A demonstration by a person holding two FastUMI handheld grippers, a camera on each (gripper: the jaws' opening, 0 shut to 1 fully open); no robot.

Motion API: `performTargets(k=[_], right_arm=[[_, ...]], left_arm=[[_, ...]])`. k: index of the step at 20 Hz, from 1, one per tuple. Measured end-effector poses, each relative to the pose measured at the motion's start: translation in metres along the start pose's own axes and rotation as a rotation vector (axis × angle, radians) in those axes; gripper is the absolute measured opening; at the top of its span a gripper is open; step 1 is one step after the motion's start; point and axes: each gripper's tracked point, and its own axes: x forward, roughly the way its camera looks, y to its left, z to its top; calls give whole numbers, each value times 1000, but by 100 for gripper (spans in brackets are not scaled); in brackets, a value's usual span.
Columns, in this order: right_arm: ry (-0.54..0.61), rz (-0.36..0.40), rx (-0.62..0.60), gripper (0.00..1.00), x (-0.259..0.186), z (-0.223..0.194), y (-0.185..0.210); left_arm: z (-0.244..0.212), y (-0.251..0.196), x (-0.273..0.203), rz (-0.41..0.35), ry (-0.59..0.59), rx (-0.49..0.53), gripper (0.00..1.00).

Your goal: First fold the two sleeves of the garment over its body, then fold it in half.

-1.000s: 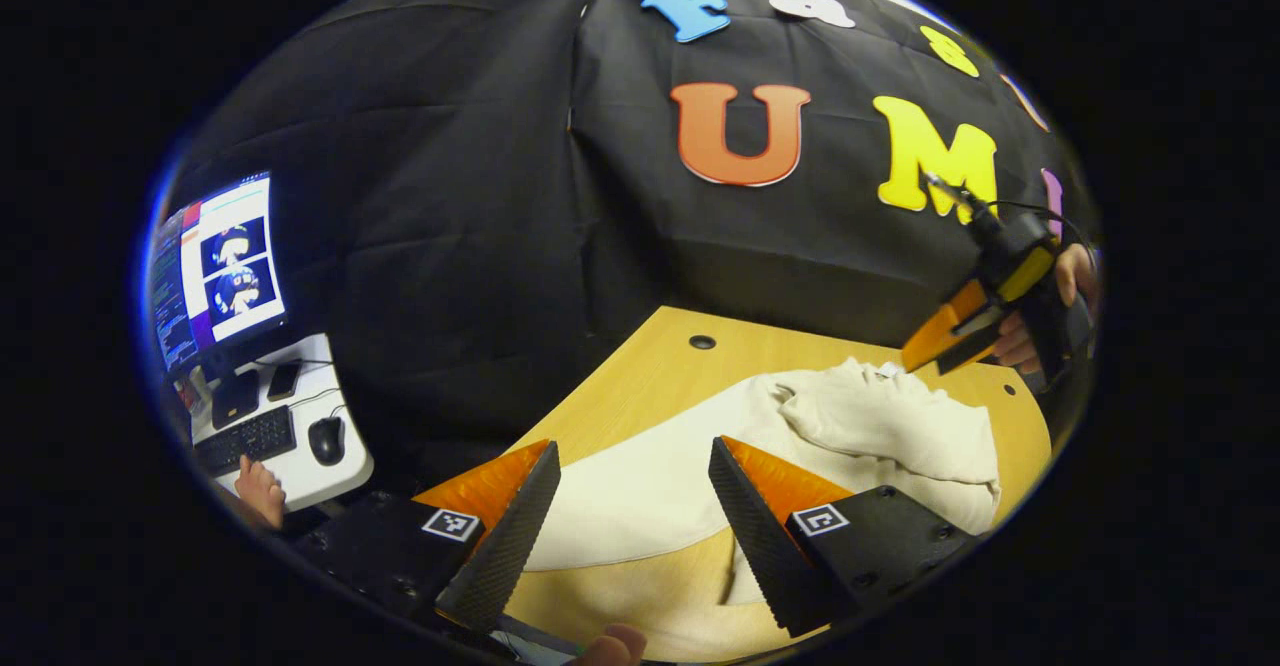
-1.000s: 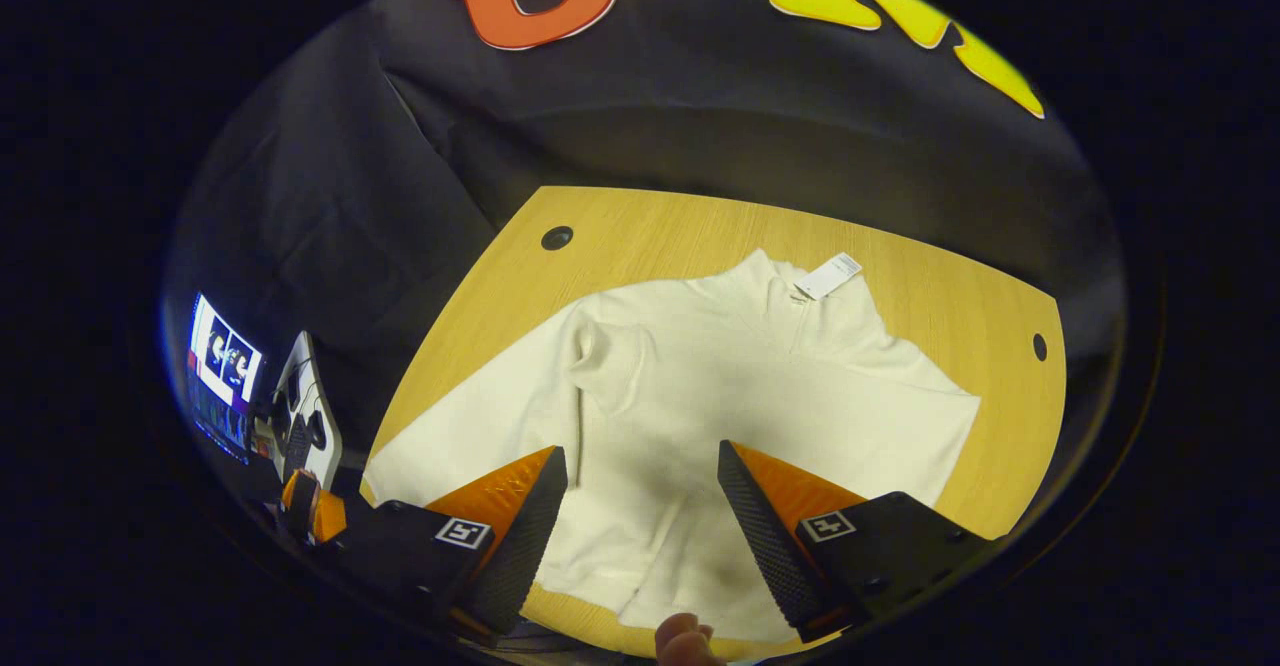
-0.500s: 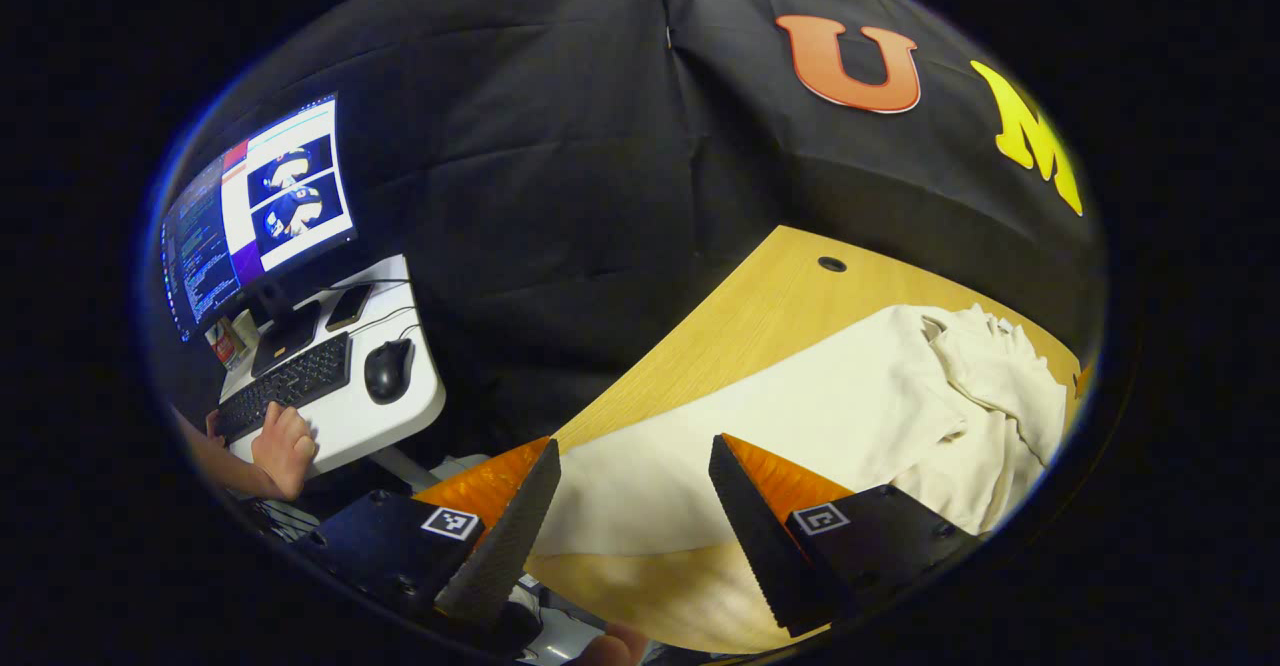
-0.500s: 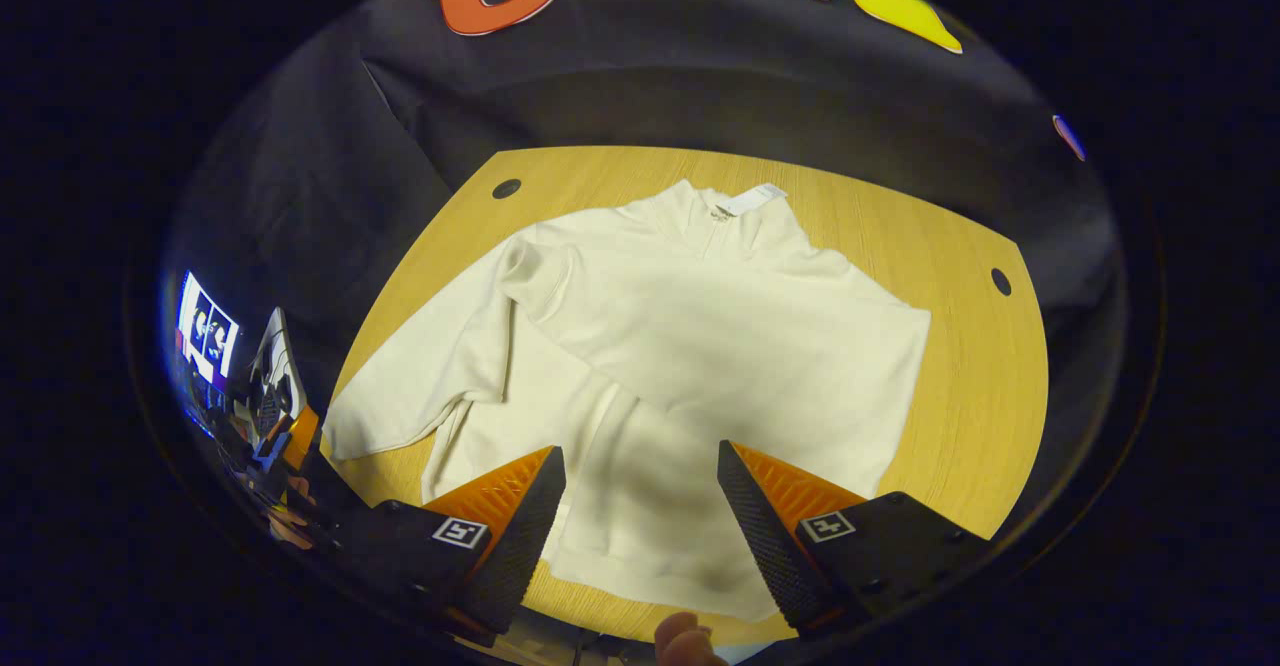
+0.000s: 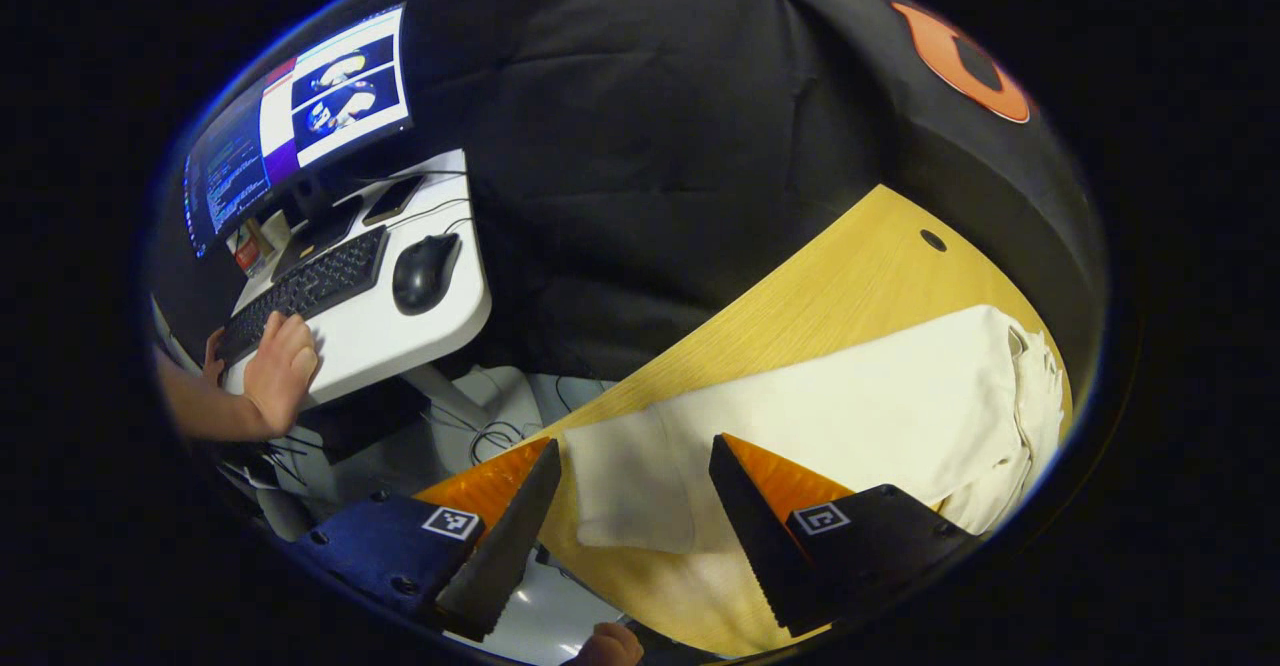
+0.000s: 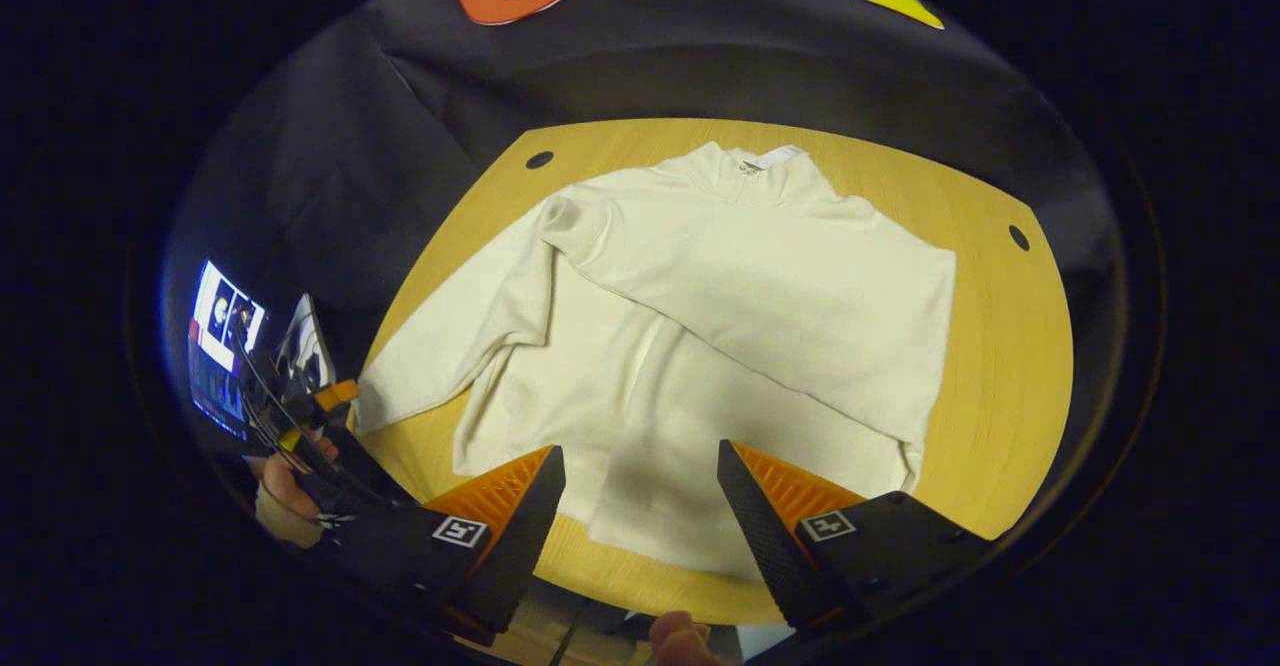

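Cream fleece, a long-sleeved pullover with a small stand collar (image 6: 690, 346), lies spread flat on the pale wooden worktop (image 6: 1010, 366), collar toward the booth wall and hem toward the near edge. One sleeve (image 6: 760, 336) lies slantwise across the chest, so that side of the body ends in a straight folded edge; the other sleeve (image 6: 440, 346) stretches out sideways, its cuff near the worktop's edge. By the task sentence, the crossed sleeve lies as wanted, the outstretched one does not, and the body is not folded in half. The left gripper (image 5: 625, 506) hangs just over that cuff (image 5: 625, 486), which would suit taking the sleeve by its end, though that is my guess. Its fingers stand wide apart, with the cuff seen between them; whether they touch the cloth I cannot tell. The right gripper (image 6: 640, 506) hovers above the hem, fingers equally wide apart, holding nothing. Beside the booth stands a white side desk (image 5: 440, 331) with a keyboard (image 5: 305, 286), a mouse (image 5: 425, 271) and a lit monitor (image 5: 300, 116), and another person's hand (image 5: 280, 371) rests at the keys.
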Motion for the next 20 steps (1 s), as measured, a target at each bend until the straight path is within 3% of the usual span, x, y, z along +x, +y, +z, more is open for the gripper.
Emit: performTargets(k=[8, 13, 16, 17, 20], right_arm=[[-85, 2, -43, 94, -18, 4, 1], [-92, 15, -16, 94, -26, -5, -4], [-149, -40, 6, 94, -34, 0, -24], [-162, -48, 19, 97, -38, -2, -27], [-173, -52, 58, 94, -48, -11, -38]], left_arm=[[-30, -2, 16, -7, 220, -97, 98], [-27, -4, 19, -18, 302, -29, 98], [-27, -6, 21, -22, 362, -34, 100], [-26, -6, 22, -22, 372, -40, 92], [-26, -9, 22, -22, 394, -53, 84]])
